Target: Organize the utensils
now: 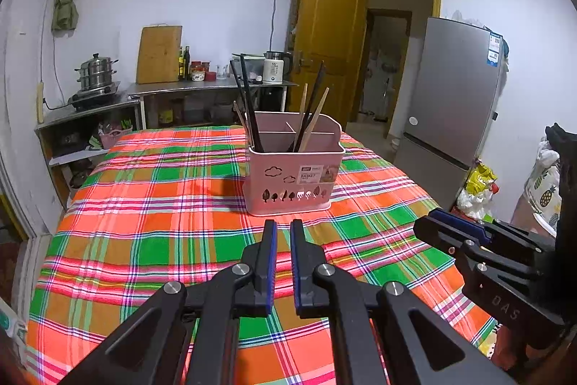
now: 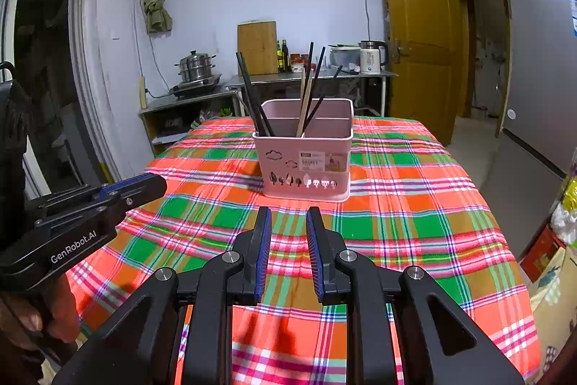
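Pink utensil basket [image 1: 294, 168] stands upright on the plaid tablecloth [image 1: 162, 222], centre of the left wrist frame, just above the fingertips. Inside are black chopsticks [image 1: 247, 96] leaning toward the upper left and light wooden chopsticks [image 1: 313, 118] leaning toward the upper right, in separate compartments.

Left gripper [image 1: 283, 226]: jaws almost together, only a narrow slit between the blue pads, nothing in it. It hovers over the cloth, apart from the basket.

Right gripper [image 2: 288, 215]: jaws partly apart, a clear gap between the pads, bare cloth visible through it, nothing held. In the right wrist view the basket sits at centre, above the fingertips, not touched. A hand [image 2: 36, 316] grips the left tool's handle at lower left.
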Demonstrator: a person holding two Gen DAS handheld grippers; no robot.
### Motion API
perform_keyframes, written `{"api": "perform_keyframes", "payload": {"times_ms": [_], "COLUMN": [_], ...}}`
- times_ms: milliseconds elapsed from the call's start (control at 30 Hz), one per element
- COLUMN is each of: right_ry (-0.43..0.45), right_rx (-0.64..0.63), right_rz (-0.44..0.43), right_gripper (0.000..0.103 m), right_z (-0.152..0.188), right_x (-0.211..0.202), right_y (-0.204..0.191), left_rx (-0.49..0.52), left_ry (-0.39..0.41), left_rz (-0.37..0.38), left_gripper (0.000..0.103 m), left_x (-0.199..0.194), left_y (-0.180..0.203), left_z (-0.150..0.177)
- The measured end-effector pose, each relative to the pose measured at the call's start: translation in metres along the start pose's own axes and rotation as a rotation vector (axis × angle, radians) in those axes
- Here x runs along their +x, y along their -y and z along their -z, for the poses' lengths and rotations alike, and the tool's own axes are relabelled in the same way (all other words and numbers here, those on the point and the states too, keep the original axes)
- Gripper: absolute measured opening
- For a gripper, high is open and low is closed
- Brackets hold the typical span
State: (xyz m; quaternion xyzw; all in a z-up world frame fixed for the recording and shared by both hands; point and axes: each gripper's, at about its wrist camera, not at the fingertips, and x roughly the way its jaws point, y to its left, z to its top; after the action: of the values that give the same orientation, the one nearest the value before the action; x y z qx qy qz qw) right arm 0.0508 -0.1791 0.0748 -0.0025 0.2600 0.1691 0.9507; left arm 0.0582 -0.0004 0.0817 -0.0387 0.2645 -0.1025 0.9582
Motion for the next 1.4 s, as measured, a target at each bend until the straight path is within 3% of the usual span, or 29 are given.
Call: {"api": "perform_keyframes", "payload": {"times_ms": [1400], "right_ry": [-0.014], "right_rx": [0.012], "right_rz": [0.005], "right_gripper": [0.021], "right_z": [0.007], "right_x": [0.001], "right_y": [-0.001], "left_rx": [0.010], "left_ry": [-0.012], "left_rz": [0.009], "left_gripper": [0.006], "left_x": [0.003], "left_y": [0.003], "left_z": [0.012]}}
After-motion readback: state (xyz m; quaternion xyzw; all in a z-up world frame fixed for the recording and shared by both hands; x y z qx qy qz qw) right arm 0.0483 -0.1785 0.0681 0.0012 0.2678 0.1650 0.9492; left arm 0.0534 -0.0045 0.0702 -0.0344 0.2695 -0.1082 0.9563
